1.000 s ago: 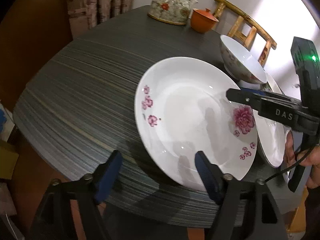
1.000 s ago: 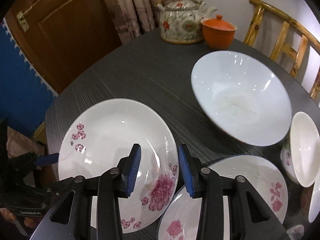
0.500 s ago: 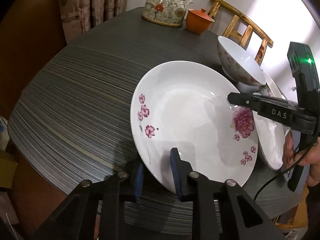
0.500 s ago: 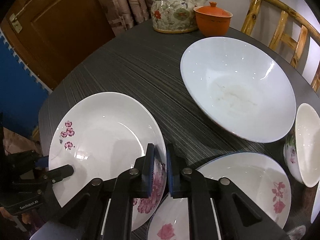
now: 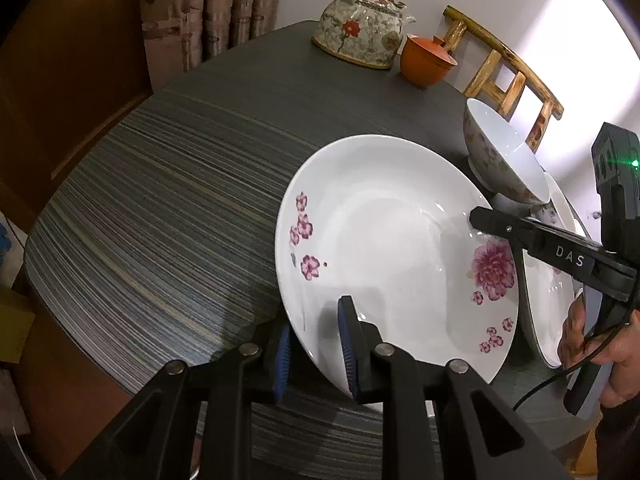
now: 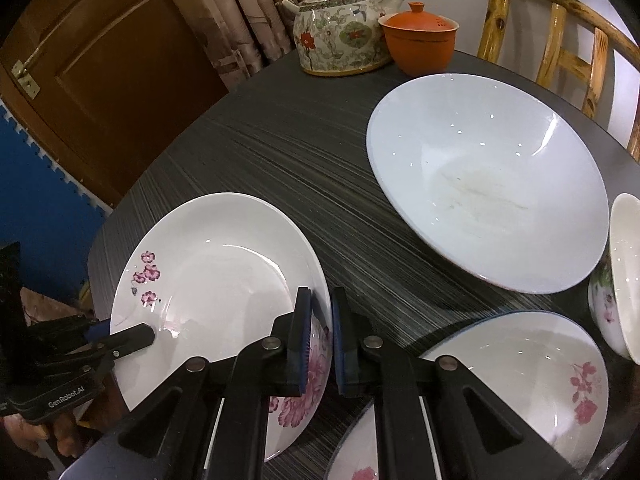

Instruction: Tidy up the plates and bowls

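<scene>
A white plate with pink flowers [image 5: 392, 256] is held tilted above the dark table [image 5: 168, 200]. My left gripper [image 5: 314, 354] is shut on its near rim. My right gripper [image 6: 320, 332] is shut on the opposite rim of the same plate [image 6: 216, 276]; it also shows in the left wrist view [image 5: 476, 216]. A large white bowl [image 6: 488, 184] stands behind. Two more flowered plates [image 6: 520, 368] lie at the right, with a small flowered bowl [image 6: 620, 276] beside them.
A floral teapot [image 6: 340, 36] and an orange lidded cup [image 6: 420, 36] stand at the table's far edge. A wooden chair [image 6: 560, 44] is behind the table. A curtain [image 5: 208, 12] and a wooden door [image 6: 100, 52] are at the left.
Both grippers closed from open onto opposite rims of the flowered plate. The plate has risen and tilted off the table.
</scene>
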Demonstrator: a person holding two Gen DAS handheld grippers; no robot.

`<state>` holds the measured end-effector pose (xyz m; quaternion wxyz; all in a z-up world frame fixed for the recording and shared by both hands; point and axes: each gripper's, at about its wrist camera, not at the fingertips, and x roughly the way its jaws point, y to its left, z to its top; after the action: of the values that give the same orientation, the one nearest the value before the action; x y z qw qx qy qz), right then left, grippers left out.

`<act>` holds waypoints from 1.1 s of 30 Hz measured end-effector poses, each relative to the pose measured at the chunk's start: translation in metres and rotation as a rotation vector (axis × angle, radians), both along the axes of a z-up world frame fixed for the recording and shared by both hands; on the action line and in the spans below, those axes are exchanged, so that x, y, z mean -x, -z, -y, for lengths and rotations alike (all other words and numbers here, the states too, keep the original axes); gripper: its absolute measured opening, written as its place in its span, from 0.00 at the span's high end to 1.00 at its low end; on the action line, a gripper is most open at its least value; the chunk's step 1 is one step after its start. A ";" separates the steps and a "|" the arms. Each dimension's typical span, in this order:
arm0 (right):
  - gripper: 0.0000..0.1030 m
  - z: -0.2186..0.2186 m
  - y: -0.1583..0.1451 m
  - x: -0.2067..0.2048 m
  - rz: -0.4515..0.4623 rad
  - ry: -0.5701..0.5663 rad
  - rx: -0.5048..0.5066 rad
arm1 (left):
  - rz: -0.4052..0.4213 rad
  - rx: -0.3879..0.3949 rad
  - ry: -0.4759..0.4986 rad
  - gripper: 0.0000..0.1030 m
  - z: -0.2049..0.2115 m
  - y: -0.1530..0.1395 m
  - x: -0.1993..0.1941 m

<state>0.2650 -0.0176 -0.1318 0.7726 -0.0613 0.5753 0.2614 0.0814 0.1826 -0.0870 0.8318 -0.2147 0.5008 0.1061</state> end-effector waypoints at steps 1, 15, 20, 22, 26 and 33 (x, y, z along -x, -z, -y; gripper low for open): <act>0.90 0.000 0.000 -0.001 0.000 0.002 -0.003 | 0.002 -0.004 -0.001 0.79 0.000 0.000 0.001; 0.88 0.031 -0.027 0.017 0.045 0.136 -0.141 | 0.028 -0.204 -0.002 0.73 0.017 -0.025 0.010; 0.77 0.064 -0.059 0.060 0.100 0.206 -0.237 | 0.035 -0.299 0.040 0.70 0.040 -0.033 0.016; 0.76 0.075 -0.071 0.082 0.131 0.221 -0.246 | 0.038 -0.314 0.056 0.70 0.048 -0.036 0.019; 0.68 0.103 -0.087 0.114 0.165 0.261 -0.242 | 0.059 -0.324 0.097 0.68 0.069 -0.047 0.022; 0.58 0.152 -0.104 0.149 0.218 0.319 -0.205 | 0.092 -0.318 0.186 0.58 0.112 -0.067 0.020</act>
<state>0.1161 -0.1695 -0.0280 0.8640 0.0816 0.4613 0.1846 0.0615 0.0710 -0.0200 0.8836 -0.0382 0.4567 0.0965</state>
